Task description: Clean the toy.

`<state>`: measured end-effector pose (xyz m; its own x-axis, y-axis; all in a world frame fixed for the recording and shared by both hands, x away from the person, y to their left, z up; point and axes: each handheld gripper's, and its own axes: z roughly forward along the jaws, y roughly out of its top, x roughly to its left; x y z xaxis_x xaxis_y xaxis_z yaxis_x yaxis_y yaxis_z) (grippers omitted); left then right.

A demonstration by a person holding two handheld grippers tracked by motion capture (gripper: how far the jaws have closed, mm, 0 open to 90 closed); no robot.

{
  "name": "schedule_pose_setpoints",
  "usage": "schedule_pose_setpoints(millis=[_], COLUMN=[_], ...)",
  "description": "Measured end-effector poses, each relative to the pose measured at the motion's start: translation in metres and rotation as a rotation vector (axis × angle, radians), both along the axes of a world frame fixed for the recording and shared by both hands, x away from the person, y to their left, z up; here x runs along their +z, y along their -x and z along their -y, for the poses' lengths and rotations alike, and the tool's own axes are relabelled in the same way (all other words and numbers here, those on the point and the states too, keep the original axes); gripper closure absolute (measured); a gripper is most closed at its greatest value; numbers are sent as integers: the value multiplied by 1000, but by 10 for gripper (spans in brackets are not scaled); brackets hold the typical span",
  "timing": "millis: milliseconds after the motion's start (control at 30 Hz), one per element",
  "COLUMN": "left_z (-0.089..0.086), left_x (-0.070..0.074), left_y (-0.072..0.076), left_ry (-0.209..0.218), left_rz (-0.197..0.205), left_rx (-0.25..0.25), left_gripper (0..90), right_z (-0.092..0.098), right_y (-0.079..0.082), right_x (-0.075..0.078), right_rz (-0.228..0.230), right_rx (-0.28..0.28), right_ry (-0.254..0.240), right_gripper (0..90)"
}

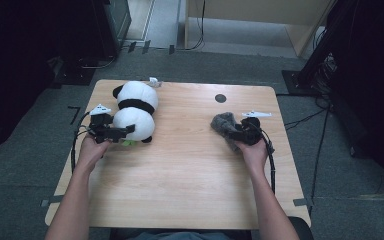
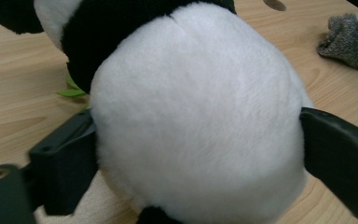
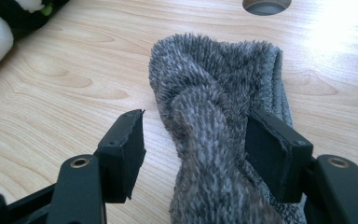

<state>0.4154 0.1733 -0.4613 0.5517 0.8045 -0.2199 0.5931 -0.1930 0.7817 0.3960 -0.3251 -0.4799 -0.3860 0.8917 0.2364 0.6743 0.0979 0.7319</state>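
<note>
Right now the left gripper [image 2: 198,154] has its 2 jaws spread as wide as they go around the white rump of the toy panda [image 2: 191,126], each jaw resting against the fur on one side. Whether they pinch or only flank it is hard to tell; the plush barely dents, so I read it as loose rather than clamped. The panda lies on its side on the table [image 1: 180,190], head away from this gripper, probably so the round back end offers itself for a hold. A small green scrap [image 2: 70,88] peeks from under its black band, just left of the jaws.

Over at the right gripper [image 3: 193,149], the jaws stand apart with a grey fuzzy sock [image 3: 209,116] between them. Its far pad touches the knit, while the near pad hangs clear with bare wood showing in the gap, so nothing is gripped. The sock lies bunched and twisted, its thick fold running straight up between the jaws.

Beyond the sock a dark round hole [image 1: 220,98] sits in the tabletop. Sock and panda are well apart, with open wood between them and nothing blocking either gripper
</note>
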Motion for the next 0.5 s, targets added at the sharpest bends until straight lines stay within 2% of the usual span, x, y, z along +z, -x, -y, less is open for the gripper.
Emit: schedule_pose_setpoints(millis=[67, 333, 500], left_z=[-2, -5, 0], left_x=[1, 11, 25], left_y=[0, 6, 13], left_ry=[12, 1, -18], left_rz=[5, 24, 68], left_rx=[5, 8, -5], left_gripper=[0, 0, 0], right_z=[1, 1, -2], right_y=[1, 4, 7], right_x=[1, 8, 15], right_rz=[-4, 8, 17], right_rx=[-1, 7, 31], right_ry=[-1, 5, 22], right_gripper=[378, 378, 377])
